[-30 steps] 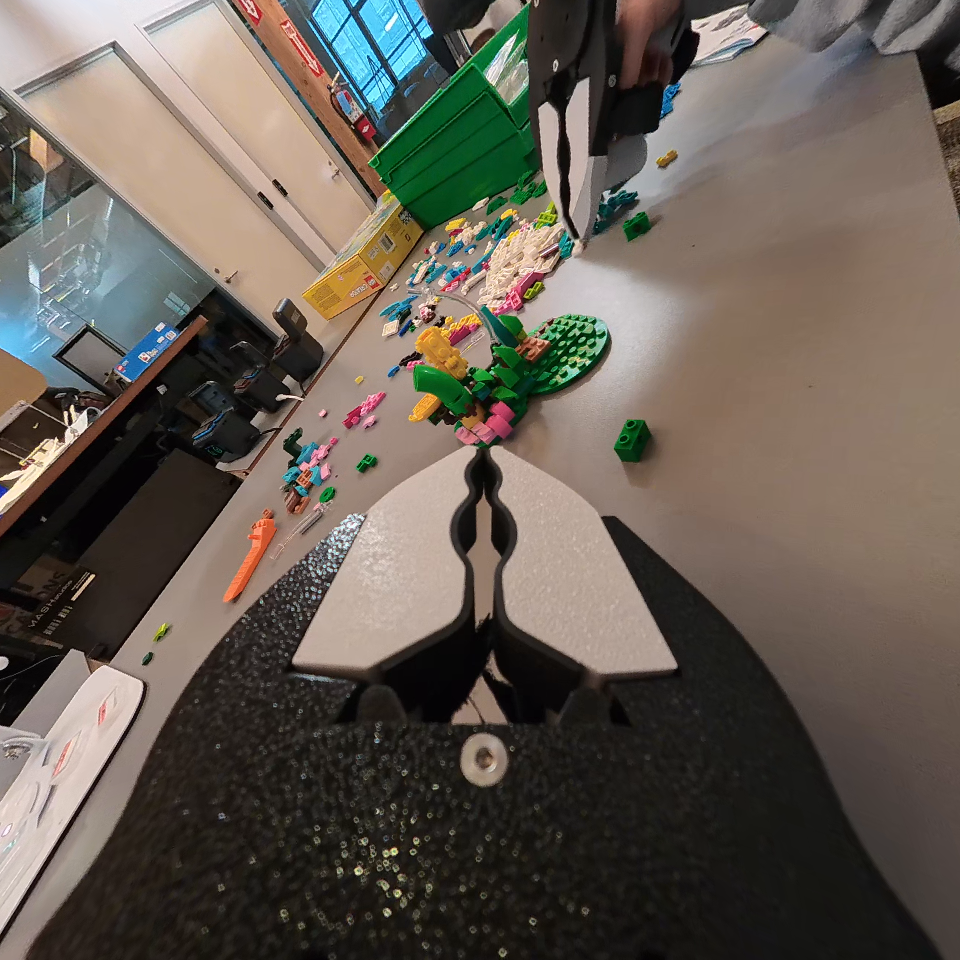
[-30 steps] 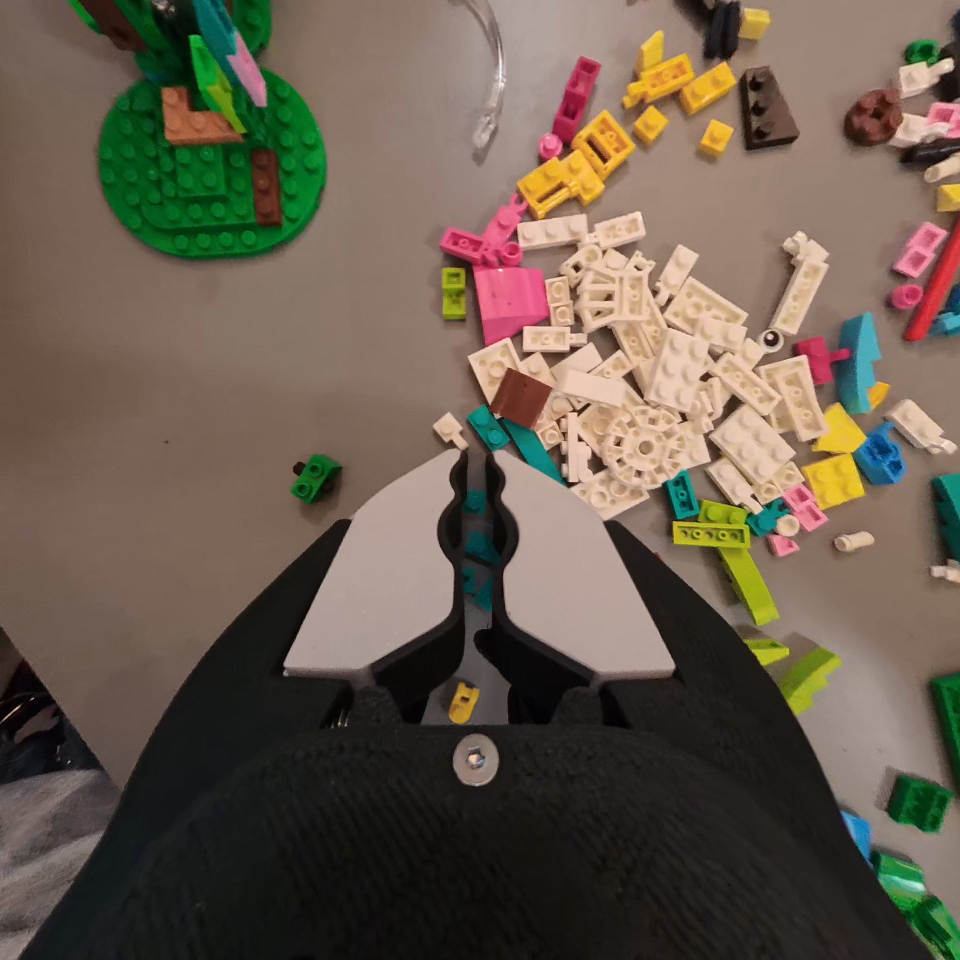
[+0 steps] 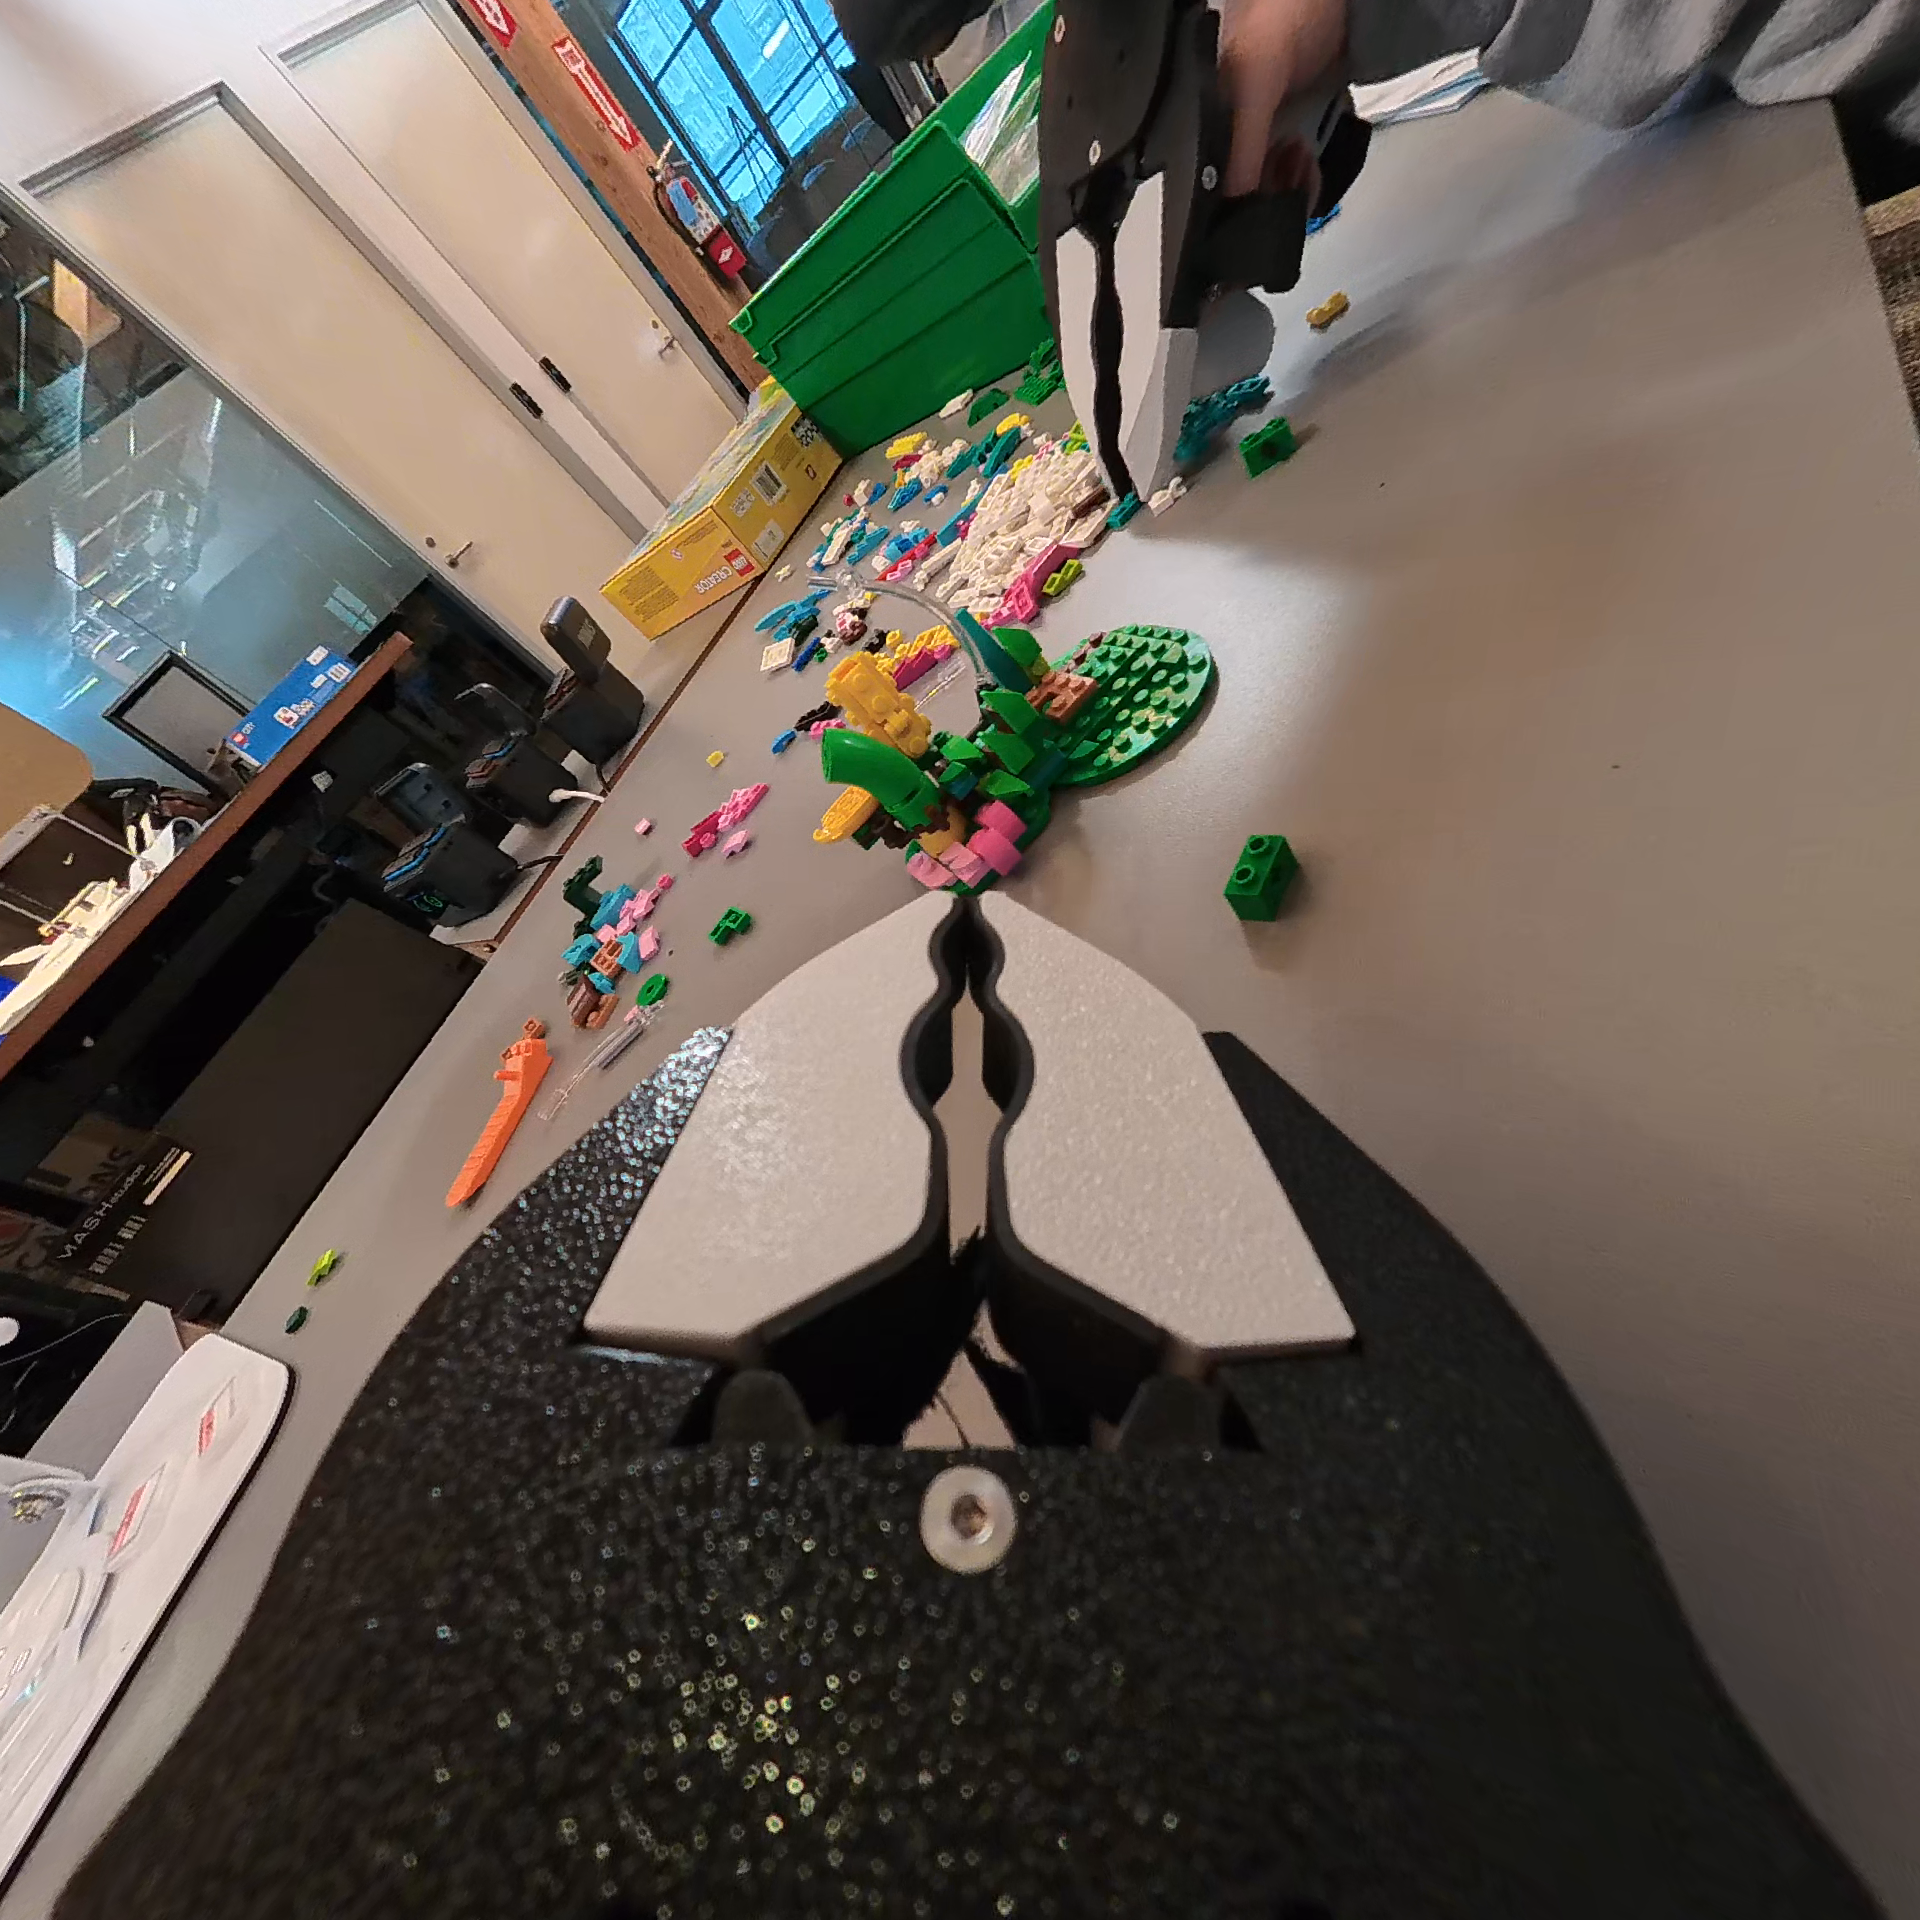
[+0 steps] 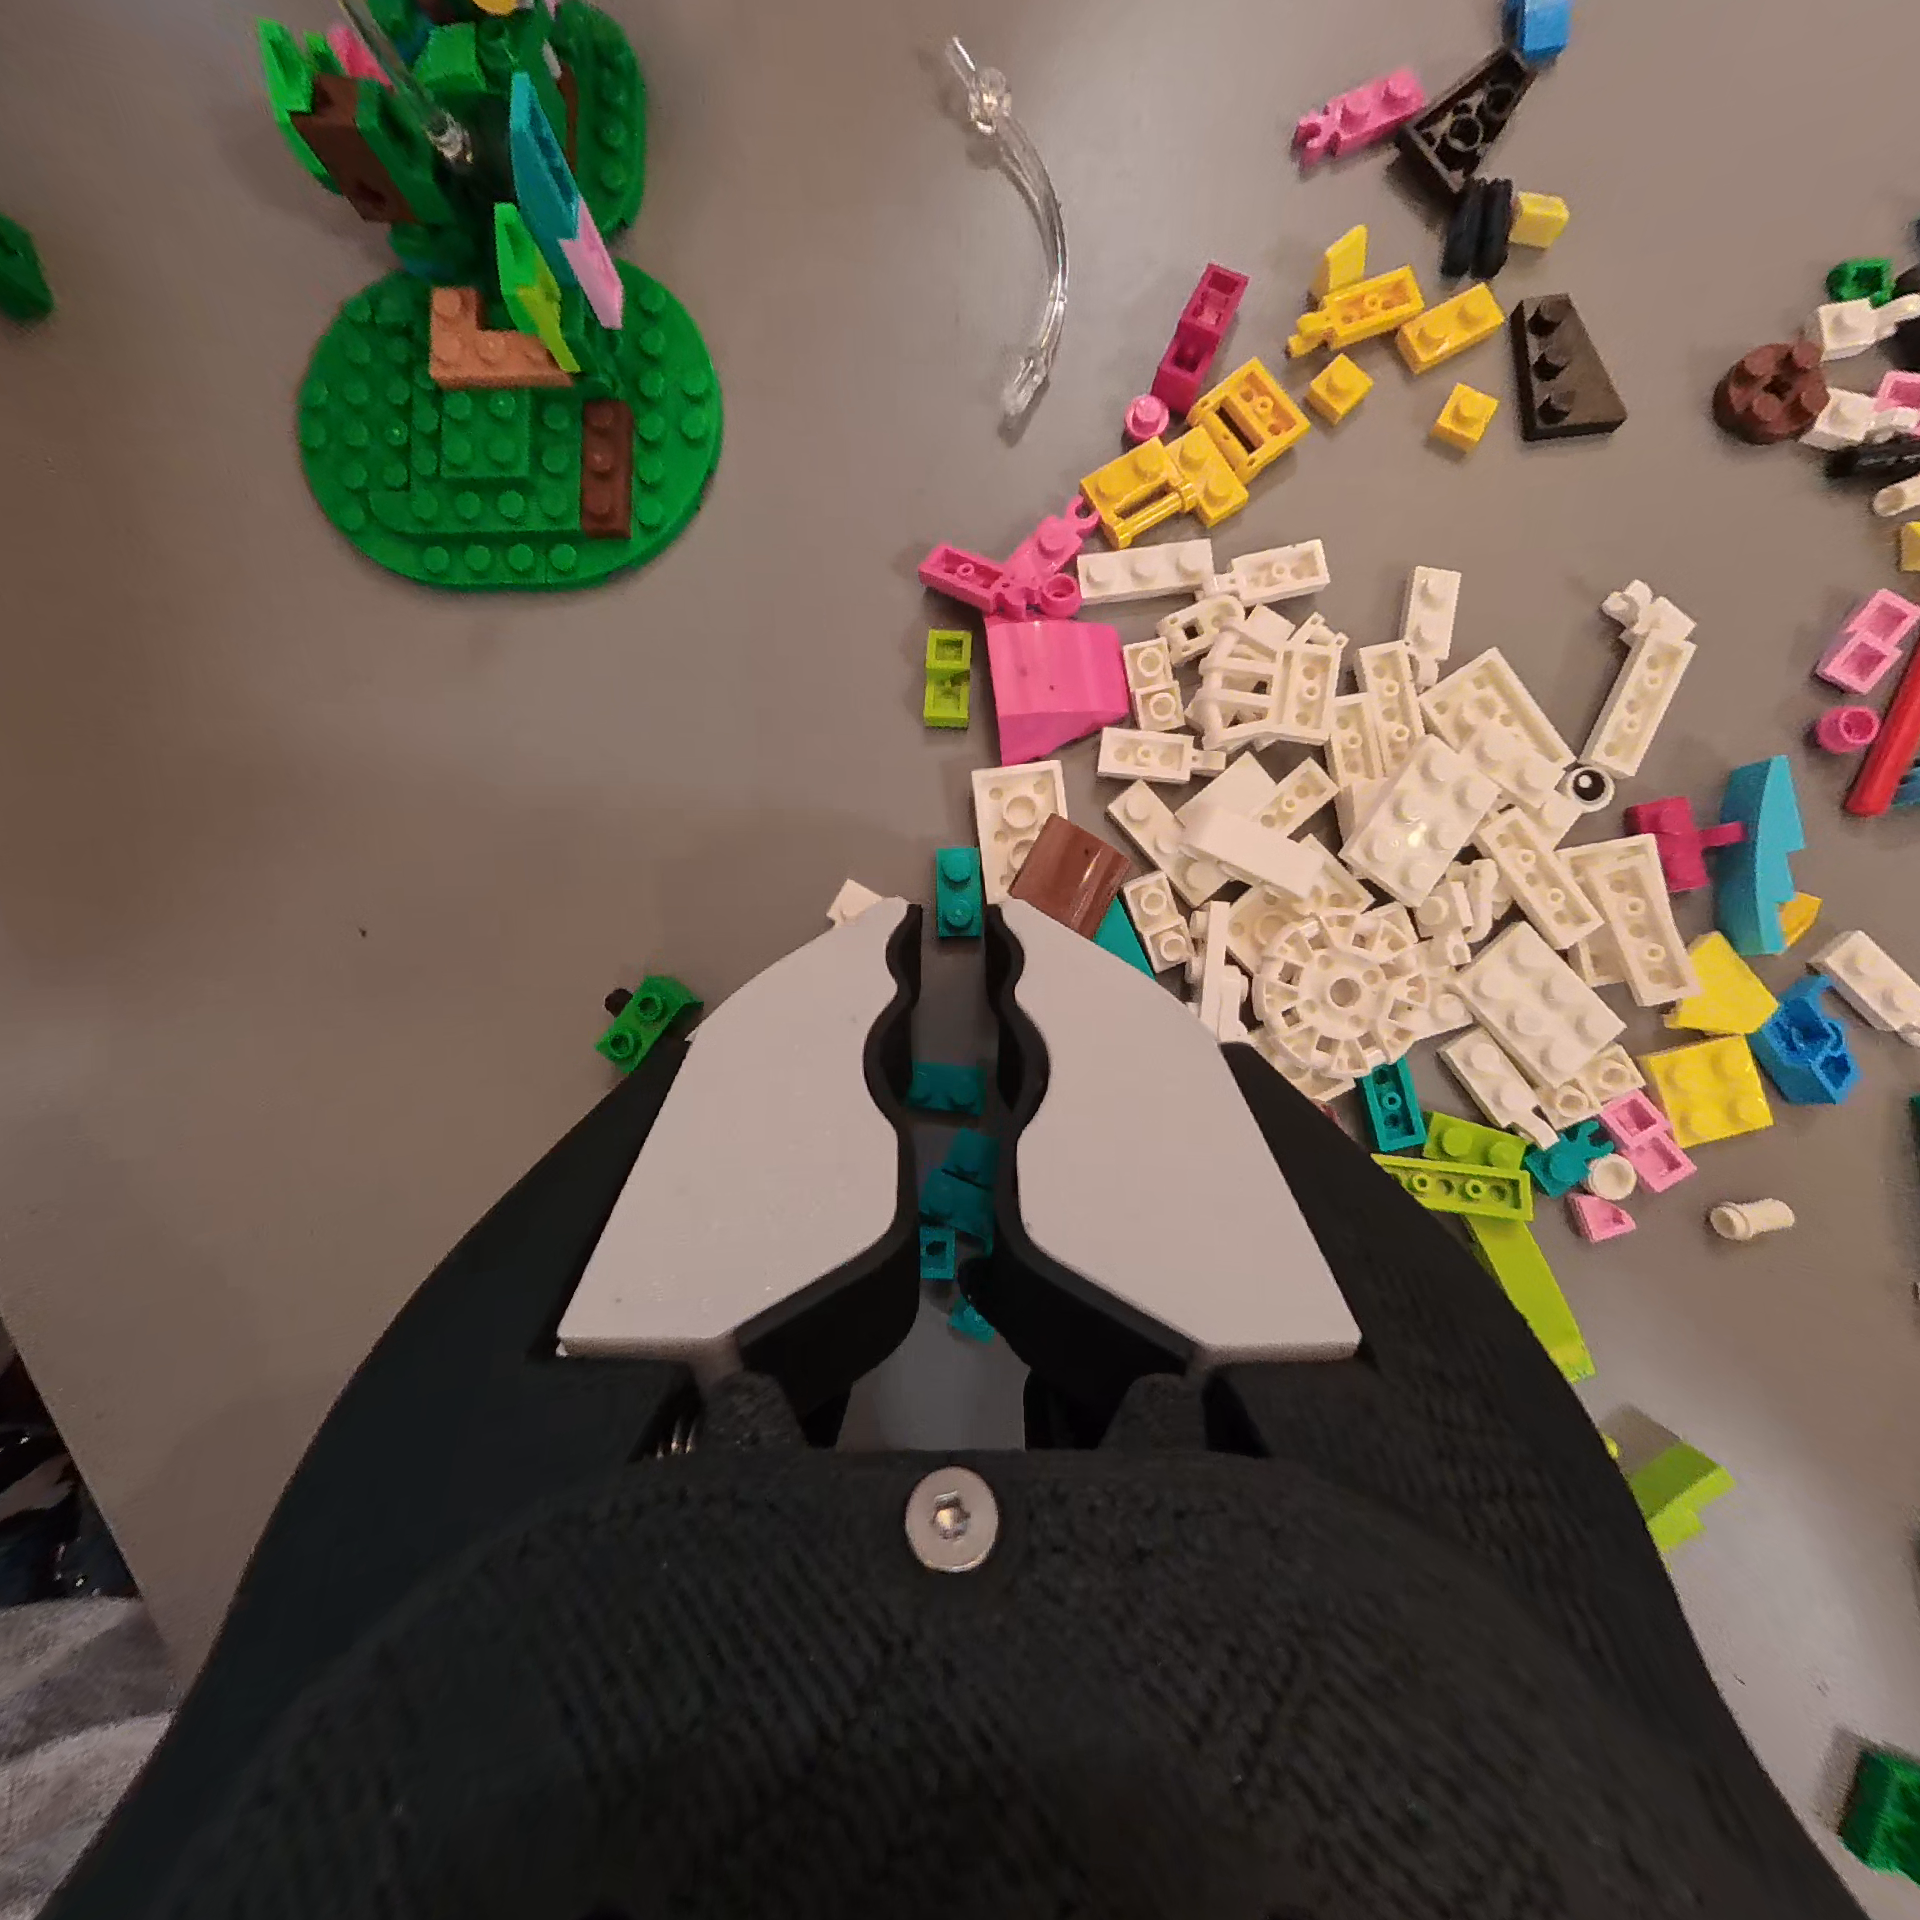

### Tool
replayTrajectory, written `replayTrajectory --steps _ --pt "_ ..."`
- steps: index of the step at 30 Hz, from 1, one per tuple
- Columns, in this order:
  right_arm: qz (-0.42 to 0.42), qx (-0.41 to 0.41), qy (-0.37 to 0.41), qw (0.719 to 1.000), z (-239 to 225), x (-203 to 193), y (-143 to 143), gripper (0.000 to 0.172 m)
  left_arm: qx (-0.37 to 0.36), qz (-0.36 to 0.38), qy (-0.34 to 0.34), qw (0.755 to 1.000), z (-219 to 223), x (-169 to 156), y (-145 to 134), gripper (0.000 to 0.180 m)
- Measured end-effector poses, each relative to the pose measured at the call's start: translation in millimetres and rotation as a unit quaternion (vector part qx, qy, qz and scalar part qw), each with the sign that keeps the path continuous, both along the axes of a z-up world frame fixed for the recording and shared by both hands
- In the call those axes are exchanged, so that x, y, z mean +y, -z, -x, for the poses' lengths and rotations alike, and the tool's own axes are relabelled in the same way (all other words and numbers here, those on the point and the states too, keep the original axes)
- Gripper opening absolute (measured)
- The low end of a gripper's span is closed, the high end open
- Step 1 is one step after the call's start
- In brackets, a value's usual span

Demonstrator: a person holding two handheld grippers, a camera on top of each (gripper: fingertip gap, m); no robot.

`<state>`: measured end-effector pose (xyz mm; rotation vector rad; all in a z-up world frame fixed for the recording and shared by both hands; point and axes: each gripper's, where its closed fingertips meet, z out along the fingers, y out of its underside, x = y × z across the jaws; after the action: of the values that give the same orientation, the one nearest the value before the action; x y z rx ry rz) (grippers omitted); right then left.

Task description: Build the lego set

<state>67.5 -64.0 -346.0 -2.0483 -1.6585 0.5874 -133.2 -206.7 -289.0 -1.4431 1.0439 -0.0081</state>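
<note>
My right gripper (image 4: 954, 914) points down at the grey table (image 4: 520, 831), its jaws a little apart. A small teal two-stud plate (image 4: 957, 891) lies on the table between its fingertips, with a gap to the left pad, so it is not gripped. More teal pieces (image 4: 945, 1086) show through the gap between the fingers. The right gripper also shows in the left wrist view (image 3: 1127, 473), tips close to the table at the edge of the white pile. My left gripper (image 3: 966, 906) is shut and empty, low over the table just short of the green brick plant model (image 3: 935, 769).
A pile of white bricks (image 4: 1351, 831) and a brown tile (image 4: 1070, 868) lie right of the right tips. The round green baseplate (image 4: 499, 457), a clear curved piece (image 4: 1039, 239) and loose green bricks (image 3: 1260, 878) are nearby. Green bins (image 3: 904, 301) and a yellow box (image 3: 727, 540) stand at the back. Some 25 cm of space lies between my two pairs of fingers.
The right jaws have opened wider and moved forward, so the teal plate now lies straight between the tips. The left gripper has stayed shut and still.
</note>
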Motion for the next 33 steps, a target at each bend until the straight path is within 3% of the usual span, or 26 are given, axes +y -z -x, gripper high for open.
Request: replayTrajectory --steps 10,13,16,20,22,25,33 --pt "-0.013 -0.023 -0.008 1.0 -1.6 -4.8 -4.7 0.006 0.0 0.001 0.004 1.0 -0.7 -0.4 0.2 0.0" --pt "-0.024 -0.006 -0.029 0.999 8.0 -19.1 -26.6 0.006 -0.025 0.002 0.084 0.996 -16.9 -17.2 -5.7 0.0" --pt "-0.05 0.027 -0.094 0.994 40.6 -53.8 -52.4 0.005 -0.036 0.075 0.123 0.989 -28.9 -24.7 1.0 0.0" --pt "-0.067 0.046 -0.196 0.977 98.9 -116.7 -55.7 0.006 -0.044 0.23 0.143 0.962 -41.9 -28.0 19.5 0.047" --pt "-0.073 0.035 -0.227 0.971 118.6 -137.3 -45.0 0.006 -0.032 0.29 0.139 0.946 -44.1 -26.7 31.2 0.057" --pt "-0.073 0.026 -0.249 0.965 136.3 -153.8 -31.6 0.006 0.003 0.322 0.132 0.937 -43.5 -23.7 44.7 0.049" --pt "-0.055 0.013 -0.232 0.971 152.0 -157.4 -18.4 0.006 0.031 0.327 0.141 0.934 -43.4 -13.4 51.6 0.034"
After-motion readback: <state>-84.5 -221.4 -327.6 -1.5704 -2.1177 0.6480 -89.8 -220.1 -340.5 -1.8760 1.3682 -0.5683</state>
